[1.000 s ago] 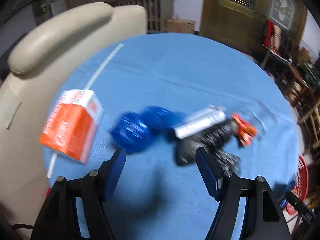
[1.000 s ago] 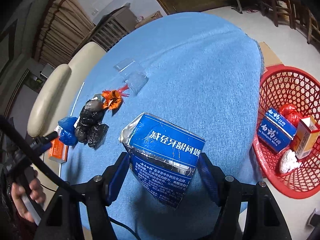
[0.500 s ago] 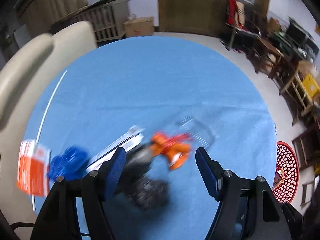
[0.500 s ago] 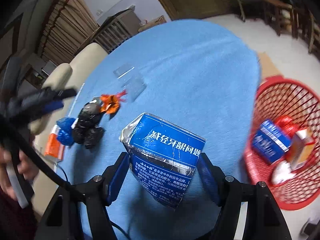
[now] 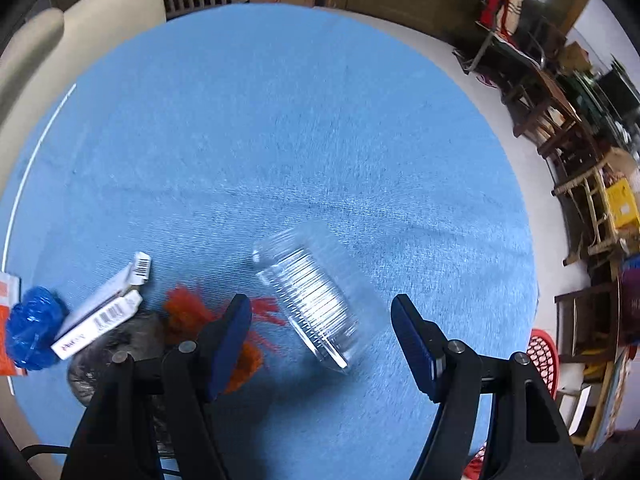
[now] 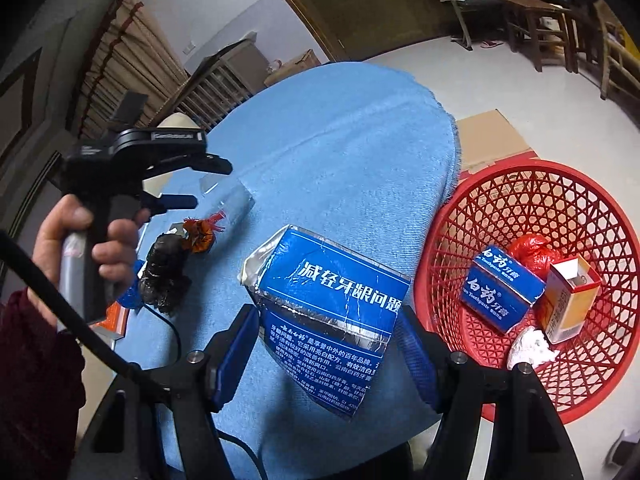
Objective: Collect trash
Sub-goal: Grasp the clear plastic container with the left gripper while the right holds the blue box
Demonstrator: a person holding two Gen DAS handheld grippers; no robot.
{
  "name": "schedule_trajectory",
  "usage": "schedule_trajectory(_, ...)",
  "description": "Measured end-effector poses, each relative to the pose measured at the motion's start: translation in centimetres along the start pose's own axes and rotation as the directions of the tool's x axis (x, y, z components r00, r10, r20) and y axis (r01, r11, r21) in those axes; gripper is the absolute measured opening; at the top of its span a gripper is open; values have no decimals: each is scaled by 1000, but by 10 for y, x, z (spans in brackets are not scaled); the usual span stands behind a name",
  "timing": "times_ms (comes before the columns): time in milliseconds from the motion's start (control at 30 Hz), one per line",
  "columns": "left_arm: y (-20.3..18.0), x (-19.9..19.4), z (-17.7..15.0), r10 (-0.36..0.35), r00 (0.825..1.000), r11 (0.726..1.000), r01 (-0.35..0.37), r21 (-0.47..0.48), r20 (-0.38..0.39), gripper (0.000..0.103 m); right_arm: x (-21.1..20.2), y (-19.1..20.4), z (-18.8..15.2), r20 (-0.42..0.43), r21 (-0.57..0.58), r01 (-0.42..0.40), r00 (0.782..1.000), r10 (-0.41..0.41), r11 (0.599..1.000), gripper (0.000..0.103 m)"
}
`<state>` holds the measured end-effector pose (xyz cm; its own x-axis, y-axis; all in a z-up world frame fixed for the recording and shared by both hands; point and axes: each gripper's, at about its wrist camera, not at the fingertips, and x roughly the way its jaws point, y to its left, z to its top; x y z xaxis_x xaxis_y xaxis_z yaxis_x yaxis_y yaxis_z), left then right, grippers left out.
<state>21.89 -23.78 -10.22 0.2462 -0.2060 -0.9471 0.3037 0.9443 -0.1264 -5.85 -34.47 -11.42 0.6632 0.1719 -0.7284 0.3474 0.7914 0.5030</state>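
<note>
at the far left of the left wrist view a crumpled blue plastic bag (image 5: 34, 330) lies on the round table under its blue cloth (image 5: 280, 128), touching a flat orange and white carton (image 5: 7, 292) at the table's edge. next comes a long white cardboard box with barcodes (image 5: 105, 309), resting against a lumpy black plastic bag (image 5: 120, 344), then a crumpled orange wrapper with red shreds (image 5: 188, 310). a second ago the left gripper (image 5: 322, 332) looked down on the blue bag and the black bag; it has since swept rightward along the row, and now a ribbed clear plastic tray (image 5: 316, 300) sits between its blue pads, lying on the cloth. the jaws are spread wide and touch nothing, so i judge this tray is the next piece chosen, with the grasp not yet begun.

in the right wrist view the person's hand (image 6: 86, 248) shows on the left gripper's handle above that same pile. further right, the right gripper (image 6: 326, 344) is pinching a torn blue toothpaste carton with white print (image 6: 332, 312), as it was a second ago, and has drifted toward the round red plastic mesh basket (image 6: 532, 208) on the floor beside the table. the basket already holds a blue box, a yellow carton, a red bag and white paper. the held carton looks close to being dropped in.
</note>
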Motion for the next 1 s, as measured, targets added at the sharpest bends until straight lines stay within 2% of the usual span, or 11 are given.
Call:
schedule_trajectory(200,-8,13,3,-6,1000,999,5,-39,-19,73,-5,-4,0,9,3,-19,1000,19,1000,72)
schedule_trajectory(400,-11,17,3,-16,1000,997,15,-71,-5,73,-11,-10,-1,17,10,-22,1000,21,1000,72)
schedule_trajectory(467,-12,20,4,-30,1000,996,30,-81,-3,67,-13,-12,-1,18,12,-20,1000,20,1000,72)
schedule_trajectory(533,-13,23,2,-41,999,996,41,-77,-7,44,-14,-12,-2,18,15,-22,1000,22,1000,72)
schedule_trajectory(567,-14,25,1,-49,999,996,47,-75,-15,40,-14,-12,-2,18,16,-22,1000,22,1000,72)
schedule_trajectory(633,-16,29,0,-67,997,995,65,-80,-29,24,-15,-12,-2,18,18,-24,1000,24,1000,72)
schedule_trajectory(833,-12,23,-12,-93,996,993,93,-66,7,22,-17,-13,-1,22,15,-26,999,26,1000,72)
schedule_trajectory(1000,-19,2,-37,-105,993,994,104,11,54,22,-19,-13,-2,28,15,-26,999,25,1000,72)
